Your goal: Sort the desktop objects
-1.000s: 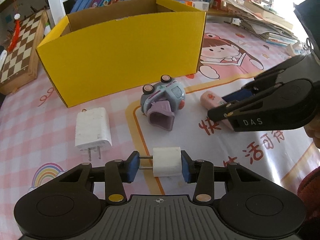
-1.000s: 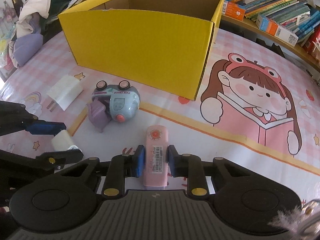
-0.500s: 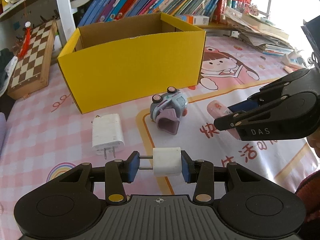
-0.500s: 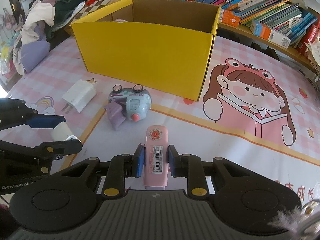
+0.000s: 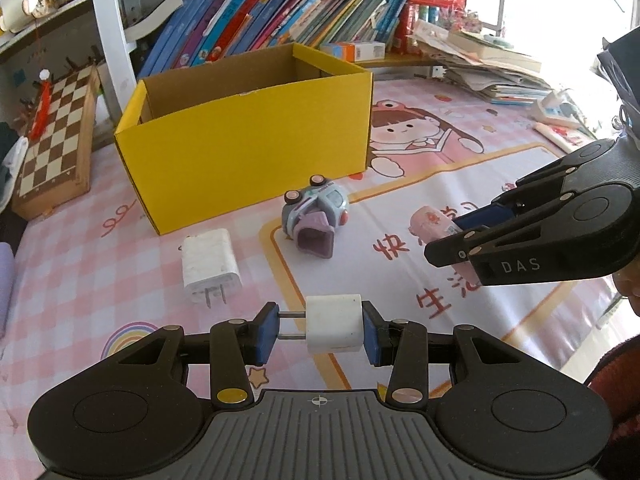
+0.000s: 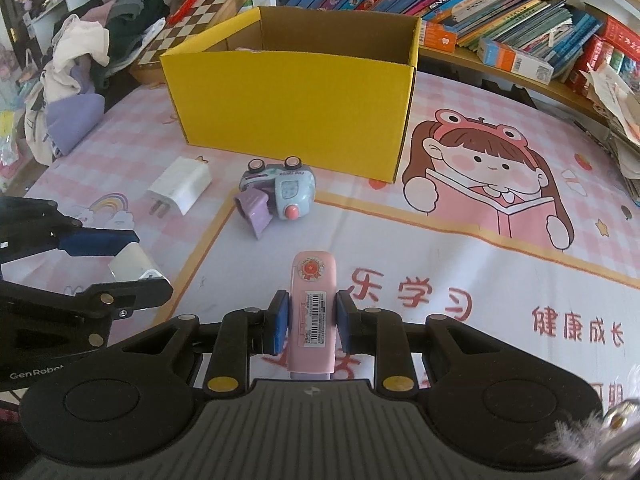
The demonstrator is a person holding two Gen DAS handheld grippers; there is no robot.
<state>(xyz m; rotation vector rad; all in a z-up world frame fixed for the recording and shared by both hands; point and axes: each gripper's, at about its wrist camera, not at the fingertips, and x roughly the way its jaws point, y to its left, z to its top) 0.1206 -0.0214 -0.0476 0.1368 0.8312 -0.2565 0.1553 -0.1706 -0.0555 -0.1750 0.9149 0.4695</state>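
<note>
My left gripper point(image 5: 320, 330) is shut on a small white charger plug point(image 5: 334, 328), held sideways above the mat with its prongs against the left pad. My right gripper point(image 6: 312, 318) is shut on a pink stick-shaped case point(image 6: 313, 308) with a barcode label, also lifted. An open yellow cardboard box point(image 5: 248, 136) point(image 6: 296, 100) stands ahead. In front of it a larger white charger point(image 5: 210, 266) point(image 6: 180, 186) and a blue-and-purple toy car point(image 5: 316, 216) point(image 6: 278, 196) lie on the mat. The right gripper point(image 5: 472, 232) shows at the left view's right side.
A pink cartoon mat point(image 6: 480, 240) covers the table. Book shelves point(image 5: 280, 20) run behind the box, a chessboard point(image 5: 52, 140) leans at the far left, paper stacks point(image 5: 488, 68) sit at the far right, and clothes point(image 6: 80, 64) pile beyond the left edge.
Both grippers have risen and drawn back with their objects; the box, toy car and larger charger now look farther away, and more of the shelves shows.
</note>
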